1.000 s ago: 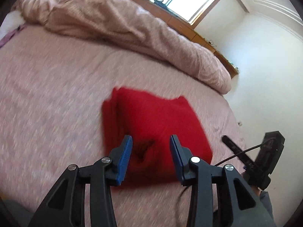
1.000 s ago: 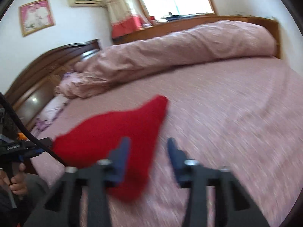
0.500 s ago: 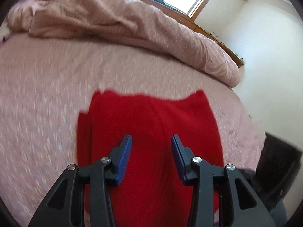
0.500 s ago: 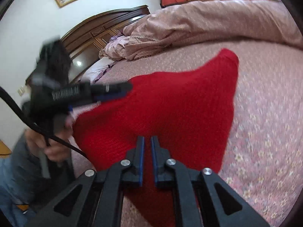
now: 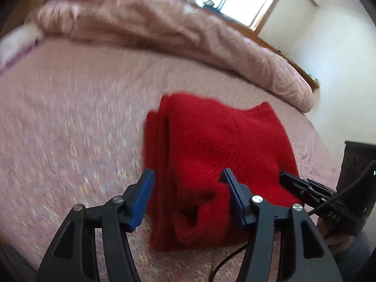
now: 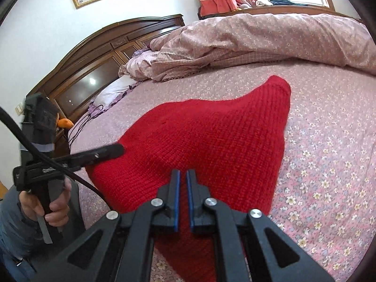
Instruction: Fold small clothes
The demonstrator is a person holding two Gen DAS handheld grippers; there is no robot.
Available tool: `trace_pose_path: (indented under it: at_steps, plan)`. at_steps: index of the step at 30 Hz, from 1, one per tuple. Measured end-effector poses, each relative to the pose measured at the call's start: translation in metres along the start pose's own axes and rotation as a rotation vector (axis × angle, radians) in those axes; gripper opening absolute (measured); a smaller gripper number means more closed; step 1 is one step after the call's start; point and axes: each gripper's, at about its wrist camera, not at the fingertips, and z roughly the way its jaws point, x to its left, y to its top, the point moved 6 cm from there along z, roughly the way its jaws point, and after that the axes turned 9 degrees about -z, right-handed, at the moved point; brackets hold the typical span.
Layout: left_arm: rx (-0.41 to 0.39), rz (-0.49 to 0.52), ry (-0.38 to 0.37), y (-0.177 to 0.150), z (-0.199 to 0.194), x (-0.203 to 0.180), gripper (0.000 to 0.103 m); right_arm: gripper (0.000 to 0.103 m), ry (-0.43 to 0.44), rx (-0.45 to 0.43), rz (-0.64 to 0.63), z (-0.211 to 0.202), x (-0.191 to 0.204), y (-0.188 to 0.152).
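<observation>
A red knitted garment [image 5: 216, 155] lies folded in layers on the pink flowered bedsheet [image 5: 70, 122]. My left gripper [image 5: 188, 183] is open, its blue pads either side of the garment's near edge. In the right wrist view the same garment [image 6: 211, 136] fills the middle. My right gripper [image 6: 183, 176] is nearly closed, with a thin gap between the pads, just above the garment's near part; whether it pinches cloth is unclear. The left gripper [image 6: 110, 151] shows there at the garment's left edge, and the right gripper's fingers [image 5: 296, 183] show at the right in the left wrist view.
A rumpled pink duvet [image 6: 258, 37] lies along the far side of the bed. A dark wooden headboard [image 6: 98, 54] and a pillow [image 6: 112, 91] stand at the left. A black cable [image 6: 47, 162] hangs by the person's hand [image 6: 54, 211]. The bed edge [image 5: 315, 141] is at the right.
My left gripper has opened wider and drawn back to the garment's near edge. My right gripper stays nearly closed over the garment. The garment now lies in stacked layers.
</observation>
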Motion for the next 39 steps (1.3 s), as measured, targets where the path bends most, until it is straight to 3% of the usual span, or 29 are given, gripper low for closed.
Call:
trace_pose_path:
  at_steps: [2, 3, 6, 9, 15, 20, 23, 27, 32, 34, 35, 37, 39]
  plan:
    - [0.026, -0.065, -0.048, -0.003, 0.001, 0.007, 0.050, 0.005, -0.007, -0.001, -0.011, 0.001, 0.000, 0.000]
    - [0.029, -0.084, -0.080, -0.004, -0.001, 0.008, 0.037, 0.005, -0.011, -0.002, -0.015, 0.001, 0.001, 0.000]
    - [0.005, -0.032, -0.087, -0.006, -0.010, -0.001, 0.023, 0.005, -0.013, -0.003, -0.018, 0.000, 0.002, -0.001]
    - [-0.012, 0.010, -0.084, -0.009, -0.017, -0.008, 0.021, 0.005, -0.016, -0.002, -0.021, 0.000, 0.002, 0.000]
    - [0.007, 0.002, -0.083, -0.017, -0.021, -0.003, 0.021, 0.005, -0.008, -0.010, -0.014, -0.002, 0.004, 0.003]
    - [0.003, -0.014, -0.086, -0.013, -0.021, 0.000, 0.029, 0.006, -0.020, -0.019, -0.017, -0.002, 0.005, 0.005]
    - [-0.058, -0.016, -0.125, -0.006, -0.043, -0.001, 0.029, 0.006, -0.026, -0.019, -0.018, -0.001, 0.004, 0.005]
    - [-0.125, 0.022, -0.093, 0.012, -0.063, -0.012, 0.029, 0.006, -0.021, -0.017, 0.002, -0.001, 0.002, 0.006]
    - [-0.127, 0.052, -0.104, 0.035, -0.060, -0.038, 0.029, 0.006, -0.030, -0.020, 0.025, -0.003, 0.001, 0.008]
    - [-0.105, 0.091, -0.076, 0.040, -0.043, -0.052, 0.020, 0.006, -0.054, -0.063, 0.050, -0.010, 0.000, 0.013]
    - [-0.089, 0.103, -0.073, 0.041, -0.034, -0.056, 0.008, 0.006, -0.061, -0.122, 0.050, -0.018, 0.002, 0.018]
    - [-0.053, 0.130, -0.086, 0.037, -0.018, -0.069, 0.003, 0.006, -0.081, -0.180, 0.034, -0.028, 0.004, 0.024]
    - [-0.046, 0.158, -0.073, 0.033, -0.006, -0.076, 0.002, 0.006, -0.129, -0.182, 0.039, -0.030, 0.000, 0.027]
